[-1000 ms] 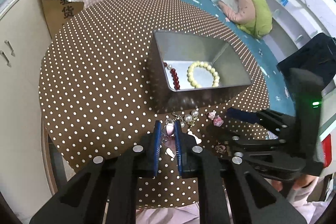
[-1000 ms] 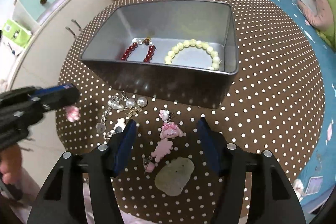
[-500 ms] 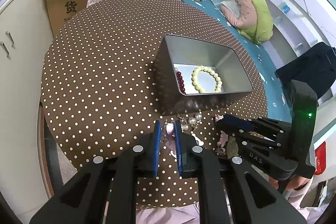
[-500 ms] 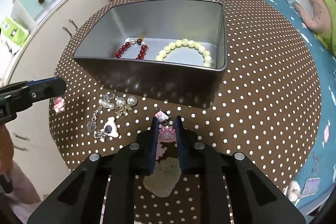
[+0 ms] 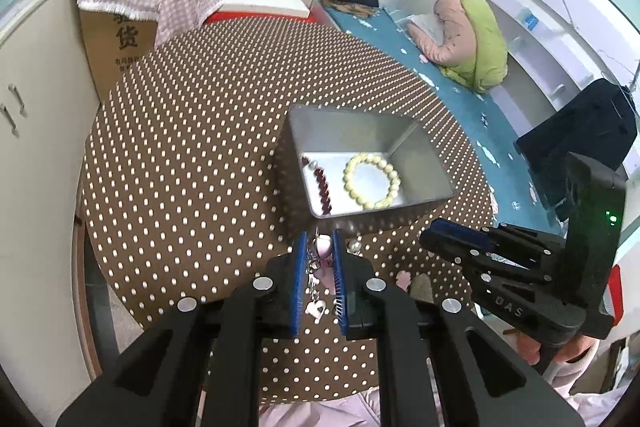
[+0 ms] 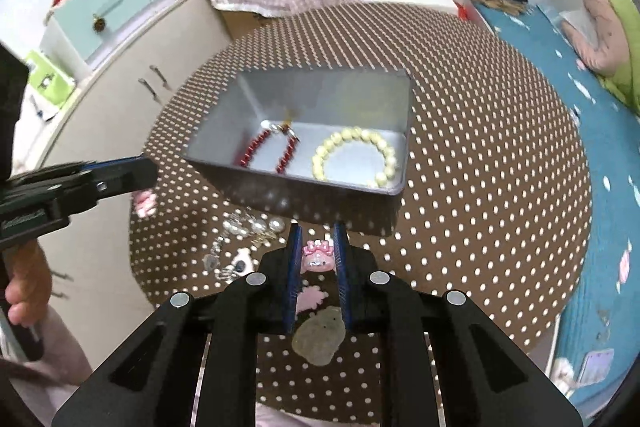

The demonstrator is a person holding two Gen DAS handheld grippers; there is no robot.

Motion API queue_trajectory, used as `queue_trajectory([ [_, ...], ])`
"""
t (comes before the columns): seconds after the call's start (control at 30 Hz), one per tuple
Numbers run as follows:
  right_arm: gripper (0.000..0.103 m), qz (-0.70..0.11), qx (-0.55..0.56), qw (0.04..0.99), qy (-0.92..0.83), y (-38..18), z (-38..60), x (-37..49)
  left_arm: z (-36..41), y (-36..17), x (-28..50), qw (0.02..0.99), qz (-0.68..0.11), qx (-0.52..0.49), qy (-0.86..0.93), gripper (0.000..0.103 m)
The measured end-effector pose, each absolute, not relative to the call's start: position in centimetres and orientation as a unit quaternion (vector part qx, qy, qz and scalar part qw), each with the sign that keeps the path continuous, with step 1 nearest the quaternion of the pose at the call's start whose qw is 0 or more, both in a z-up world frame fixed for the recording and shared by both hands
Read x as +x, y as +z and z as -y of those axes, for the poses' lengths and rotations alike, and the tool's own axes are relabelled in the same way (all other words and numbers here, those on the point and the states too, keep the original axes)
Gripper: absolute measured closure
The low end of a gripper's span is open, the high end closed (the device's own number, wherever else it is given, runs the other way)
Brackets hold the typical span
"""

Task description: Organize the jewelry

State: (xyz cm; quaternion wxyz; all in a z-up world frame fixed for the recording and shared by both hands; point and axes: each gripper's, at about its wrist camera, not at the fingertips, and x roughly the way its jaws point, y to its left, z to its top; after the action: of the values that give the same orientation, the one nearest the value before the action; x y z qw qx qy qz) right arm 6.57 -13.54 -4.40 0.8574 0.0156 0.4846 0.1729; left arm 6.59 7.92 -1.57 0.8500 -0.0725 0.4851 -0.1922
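A metal tin (image 5: pixel 416 205) (image 6: pixel 280 191) sits on the round polka-dot table and holds a red bead bracelet (image 6: pixel 270 151) and a cream bead bracelet (image 6: pixel 352 157). My left gripper (image 5: pixel 319 247) is shut on a pink charm keychain (image 5: pixel 322 249), lifted above the table in front of the tin. My right gripper (image 6: pixel 317 243) is shut on a pink cat charm (image 6: pixel 318 259), also lifted before the tin. A pearl chain and small charms (image 6: pixel 244 239) lie on the table between the two grippers.
The table's near edge (image 6: pixel 360 399) lies just below the grippers. A cream cabinet (image 6: pixel 120 83) stands to the left. A cardboard box under checked cloth (image 5: pixel 132 7) stands beyond the table. A blue mat (image 5: pixel 460 95) with a pillow lies to the right.
The right gripper closed on the pink cat charm and lifted it. Both grippers rose from the table with their charms; the tin now looks smaller and farther below.
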Motion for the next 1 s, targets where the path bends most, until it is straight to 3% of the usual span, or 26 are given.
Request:
queue_trajectory([
  [0.4,0.086,-0.419,0.010,0.886,0.197,1.2,12.6,7.9,-5.8,1.4,8.5,0.863,-0.453,-0.055,-0.218,0.092],
  [1.0,0.084,-0.438,0.076,0.873,0.201,-0.5,13.6,13.8,-4.4,0.1,13.4,0.853,-0.478,-0.054,-0.202,0.091],
])
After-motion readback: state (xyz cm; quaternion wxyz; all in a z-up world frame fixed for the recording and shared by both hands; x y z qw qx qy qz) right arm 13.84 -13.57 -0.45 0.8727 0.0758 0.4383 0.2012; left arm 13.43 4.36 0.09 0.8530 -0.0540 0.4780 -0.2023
